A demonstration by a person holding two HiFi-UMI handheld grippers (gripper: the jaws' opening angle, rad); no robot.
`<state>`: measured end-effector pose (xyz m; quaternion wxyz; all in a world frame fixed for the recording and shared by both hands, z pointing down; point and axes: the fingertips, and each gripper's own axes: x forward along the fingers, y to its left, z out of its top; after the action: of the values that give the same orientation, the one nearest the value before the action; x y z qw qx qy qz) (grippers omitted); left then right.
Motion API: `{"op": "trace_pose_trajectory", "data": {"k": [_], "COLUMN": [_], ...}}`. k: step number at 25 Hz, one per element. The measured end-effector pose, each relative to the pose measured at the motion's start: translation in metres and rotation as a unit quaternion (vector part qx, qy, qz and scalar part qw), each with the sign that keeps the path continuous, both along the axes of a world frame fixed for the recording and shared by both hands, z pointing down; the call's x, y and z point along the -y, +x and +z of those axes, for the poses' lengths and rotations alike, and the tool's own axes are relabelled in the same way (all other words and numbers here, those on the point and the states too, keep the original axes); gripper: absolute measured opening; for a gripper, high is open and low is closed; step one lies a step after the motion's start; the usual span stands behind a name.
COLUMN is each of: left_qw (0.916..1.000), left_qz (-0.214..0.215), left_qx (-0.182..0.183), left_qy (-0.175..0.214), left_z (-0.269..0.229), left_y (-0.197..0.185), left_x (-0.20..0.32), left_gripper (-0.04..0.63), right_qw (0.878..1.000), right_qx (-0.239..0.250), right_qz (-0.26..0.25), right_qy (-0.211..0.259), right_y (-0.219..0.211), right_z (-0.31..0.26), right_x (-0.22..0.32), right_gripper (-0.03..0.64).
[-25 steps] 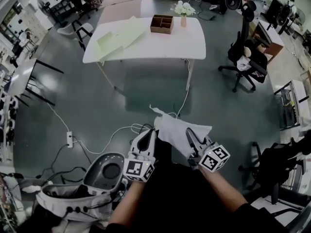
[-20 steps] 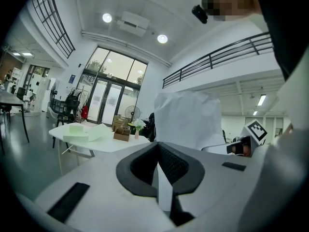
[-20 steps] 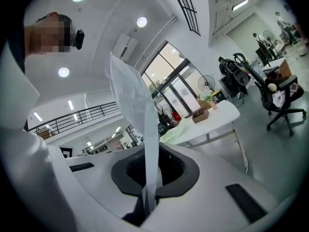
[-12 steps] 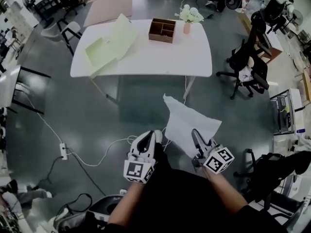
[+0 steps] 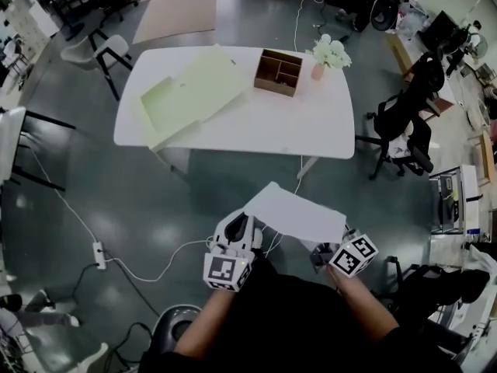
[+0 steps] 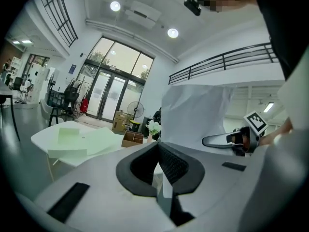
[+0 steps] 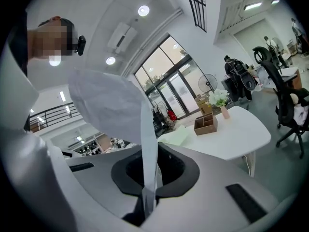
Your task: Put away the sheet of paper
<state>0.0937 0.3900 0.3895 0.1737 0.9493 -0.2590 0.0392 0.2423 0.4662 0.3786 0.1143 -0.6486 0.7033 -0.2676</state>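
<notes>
White paper (image 5: 299, 214) pinched in right gripper (image 7: 147, 195) jaws; head view hides this.

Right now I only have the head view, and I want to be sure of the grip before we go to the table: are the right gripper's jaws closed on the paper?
Observer: Yes. In the right gripper view the right gripper has its jaws shut on the edge of the paper, which rises straight up from between them.
Operator: And the left one?
Observer: In the left gripper view the left gripper also pinches a narrow strip of the paper's edge between closed jaws.
</notes>
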Motion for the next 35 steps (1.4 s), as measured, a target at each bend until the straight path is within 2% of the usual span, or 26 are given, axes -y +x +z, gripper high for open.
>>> {"op": "trace_pose_trajectory", "data": {"k": [6,10,14,17,26,35], "left_qw": [0.9999,0.9994,0.9994,0.9993,0.9964,0.9896], "left_qz": [0.003,0.004,-0.01,-0.026,-0.077,-0.139], "left_qx": [-0.014,-0.024,-0.022,-0.019,-0.001,0.014], "left_qy": [0.0,0.023,0.023,0.017,0.034,0.032], "left_z": [-0.006,-0.008,-0.016,-0.017,-0.019,-0.016], "left_y": [0.002,-0.002,-0.014,-0.025,-0.046,-0.059], "left_x": [0.047,0.066,0.072,0.076,0.112,0.173], "left_gripper": [0.003,0.002,0.003,0.003,0.003,0.003], "right_qw": [1.0,1.0,1.0,0.999,0.995,0.985], "right_qx": [-0.002,0.005,0.022,0.034,0.05,0.048], "right_qz": [-0.002,-0.01,-0.021,-0.031,-0.078,-0.163], "right_qy": [-0.005,0.003,0.007,0.011,0.027,0.033], "right_y": [0.0,-0.012,-0.025,-0.033,-0.05,-0.072], "right_z": [-0.003,-0.005,-0.006,-0.006,-0.005,0.005], "right_x": [0.051,0.074,0.086,0.095,0.142,0.233], "right_gripper": [-0.002,-0.002,-0.002,-0.002,-0.002,-0.002]}}
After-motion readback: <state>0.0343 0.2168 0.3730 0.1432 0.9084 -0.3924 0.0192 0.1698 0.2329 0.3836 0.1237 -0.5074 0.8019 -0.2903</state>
